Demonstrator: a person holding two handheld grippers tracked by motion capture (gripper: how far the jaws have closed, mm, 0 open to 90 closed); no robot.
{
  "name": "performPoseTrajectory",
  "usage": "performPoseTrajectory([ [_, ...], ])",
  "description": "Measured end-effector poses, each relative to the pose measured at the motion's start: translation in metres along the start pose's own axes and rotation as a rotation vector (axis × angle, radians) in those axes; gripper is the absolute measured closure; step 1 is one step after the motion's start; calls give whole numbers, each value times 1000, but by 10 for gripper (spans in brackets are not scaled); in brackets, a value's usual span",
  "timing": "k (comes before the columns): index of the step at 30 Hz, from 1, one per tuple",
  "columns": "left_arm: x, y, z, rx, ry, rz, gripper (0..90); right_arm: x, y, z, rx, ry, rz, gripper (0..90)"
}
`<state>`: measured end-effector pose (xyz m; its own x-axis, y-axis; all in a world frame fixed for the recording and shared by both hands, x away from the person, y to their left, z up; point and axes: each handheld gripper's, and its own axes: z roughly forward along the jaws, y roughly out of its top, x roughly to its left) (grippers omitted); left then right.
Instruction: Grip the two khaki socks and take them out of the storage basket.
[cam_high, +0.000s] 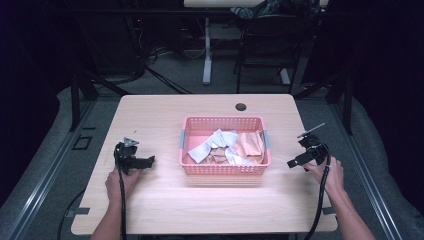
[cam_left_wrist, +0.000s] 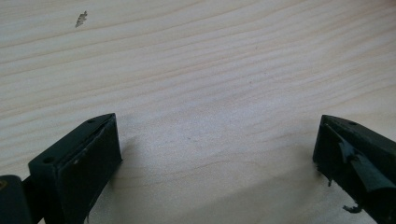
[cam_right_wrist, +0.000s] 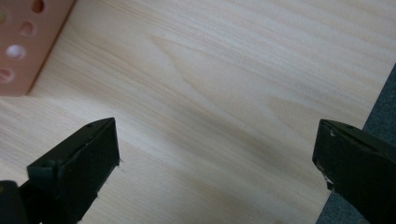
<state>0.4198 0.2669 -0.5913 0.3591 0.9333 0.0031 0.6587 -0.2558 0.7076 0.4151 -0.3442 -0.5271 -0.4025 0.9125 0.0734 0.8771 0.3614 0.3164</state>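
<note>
A pink perforated basket stands at the middle of the wooden table and holds crumpled white cloth and tan cloth. My left gripper rests low over the table left of the basket, held by a hand. In the left gripper view it is open, jaws wide apart over bare wood. My right gripper hovers right of the basket near the table's right edge. In the right gripper view it is open with nothing between its jaws, and the basket's corner shows at upper left.
The table has a cable hole at its back middle. Grey floor lies past the right edge. Behind the table stand another desk's leg and a dark chair. A small mark is on the wood.
</note>
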Motion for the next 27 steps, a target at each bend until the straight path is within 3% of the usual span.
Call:
performPoseTrajectory([
  [9,0,0,0,0,0,0,5,11,8,-13,-57,19,-11,6],
  [16,0,0,0,-1,1,-1,5,18,16,-24,-56,37,-26,9],
  [27,0,0,0,-1,1,-3,5,26,34,-50,-87,20,-53,18],
])
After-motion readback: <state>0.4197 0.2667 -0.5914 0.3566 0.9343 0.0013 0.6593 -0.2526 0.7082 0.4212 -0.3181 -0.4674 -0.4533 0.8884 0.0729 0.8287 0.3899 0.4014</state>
